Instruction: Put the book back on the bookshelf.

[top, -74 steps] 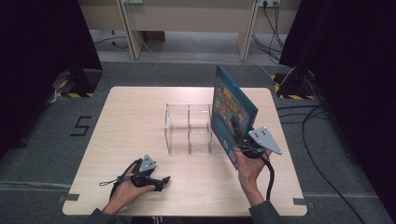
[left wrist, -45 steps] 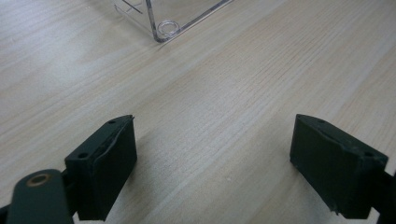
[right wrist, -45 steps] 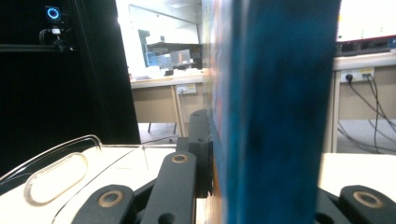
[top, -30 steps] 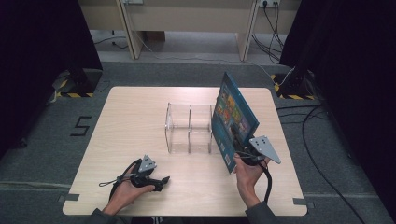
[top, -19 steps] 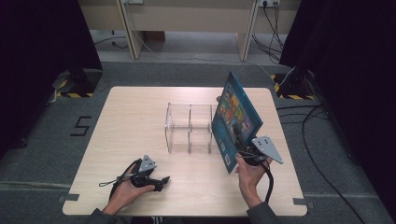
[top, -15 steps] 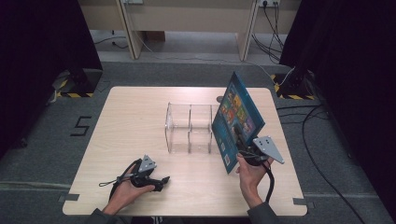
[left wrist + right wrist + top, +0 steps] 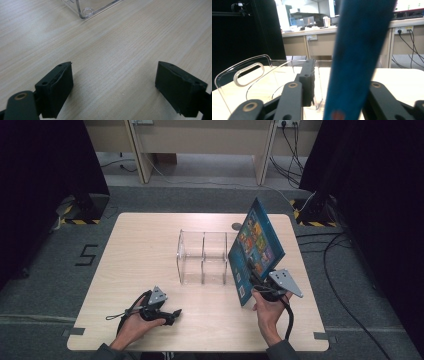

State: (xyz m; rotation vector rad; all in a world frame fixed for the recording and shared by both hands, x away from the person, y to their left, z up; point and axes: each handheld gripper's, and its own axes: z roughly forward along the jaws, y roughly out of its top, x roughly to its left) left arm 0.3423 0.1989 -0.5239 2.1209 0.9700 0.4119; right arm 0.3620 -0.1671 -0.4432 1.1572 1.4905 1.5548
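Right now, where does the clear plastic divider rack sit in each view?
High view: clear plastic divider rack at table centre, left of the blue picture book.
Left gripper view: its corner at the top edge.
Right gripper view: left and middle, behind the jaws.
Shared landmark: the light wooden table.

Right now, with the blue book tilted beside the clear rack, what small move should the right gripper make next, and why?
Probably draw the right gripper back from the book. Its jaws have just been opening, the book between them with a gap at the left jaw, and the book leans at the clear rack's right end, seemingly placed.
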